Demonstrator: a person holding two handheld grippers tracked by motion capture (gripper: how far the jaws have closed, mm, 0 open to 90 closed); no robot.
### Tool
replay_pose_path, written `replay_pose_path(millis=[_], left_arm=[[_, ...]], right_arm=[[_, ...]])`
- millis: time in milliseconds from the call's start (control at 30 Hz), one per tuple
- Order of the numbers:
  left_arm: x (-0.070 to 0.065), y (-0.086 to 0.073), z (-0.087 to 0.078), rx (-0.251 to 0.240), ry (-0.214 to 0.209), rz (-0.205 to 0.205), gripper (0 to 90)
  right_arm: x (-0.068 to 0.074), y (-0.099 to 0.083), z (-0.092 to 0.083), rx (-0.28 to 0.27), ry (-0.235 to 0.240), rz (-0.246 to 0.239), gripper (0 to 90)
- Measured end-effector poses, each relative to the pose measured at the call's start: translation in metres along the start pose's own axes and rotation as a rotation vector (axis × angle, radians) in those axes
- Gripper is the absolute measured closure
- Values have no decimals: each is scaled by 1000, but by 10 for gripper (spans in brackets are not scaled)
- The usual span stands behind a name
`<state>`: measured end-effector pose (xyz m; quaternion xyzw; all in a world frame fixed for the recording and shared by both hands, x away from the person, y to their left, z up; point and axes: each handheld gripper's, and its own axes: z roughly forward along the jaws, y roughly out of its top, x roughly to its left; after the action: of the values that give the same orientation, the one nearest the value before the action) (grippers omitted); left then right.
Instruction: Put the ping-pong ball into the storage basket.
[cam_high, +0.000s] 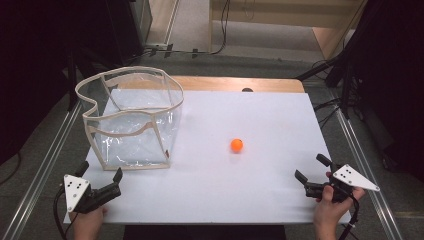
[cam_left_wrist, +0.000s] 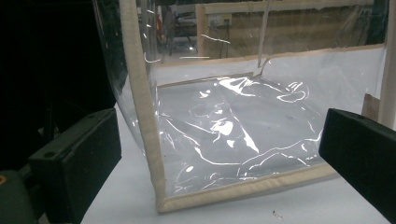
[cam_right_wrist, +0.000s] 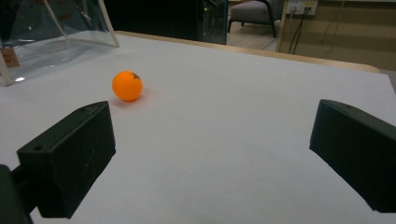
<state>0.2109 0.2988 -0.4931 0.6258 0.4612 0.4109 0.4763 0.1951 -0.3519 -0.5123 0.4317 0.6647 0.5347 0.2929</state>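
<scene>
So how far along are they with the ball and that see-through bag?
Nothing looks done yet. The orange ball lies loose on the white sheet, apart from the clear bag. The left gripper and the right gripper are open and empty. Picking up and bagging the ball probably remains.

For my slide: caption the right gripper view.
Open right gripper faces an orange ball on the white table.

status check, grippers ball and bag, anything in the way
Left gripper open, facing clear bag. Right gripper open, empty. Orange ball loose on white sheet. Path unobstructed.
</scene>
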Motion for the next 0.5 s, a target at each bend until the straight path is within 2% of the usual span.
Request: replay_pose_path(millis=[100,233,400,433,500], left_arm=[[0,0,0,-1,0,-1,0],[-1,0,0,2,0,9,0],[-2,0,0,-1,2,11,0],[-2,0,0,-1,3,11,0],[-2,0,0,-4,5,11,0]], right_arm=[[-1,0,1,4,15,-1,0],[-3,0,2,26,57,30,0],[-1,1,5,41,64,27,0],[0,2,7,48,73,21,0],[1,3,10,28,111,40,0]])
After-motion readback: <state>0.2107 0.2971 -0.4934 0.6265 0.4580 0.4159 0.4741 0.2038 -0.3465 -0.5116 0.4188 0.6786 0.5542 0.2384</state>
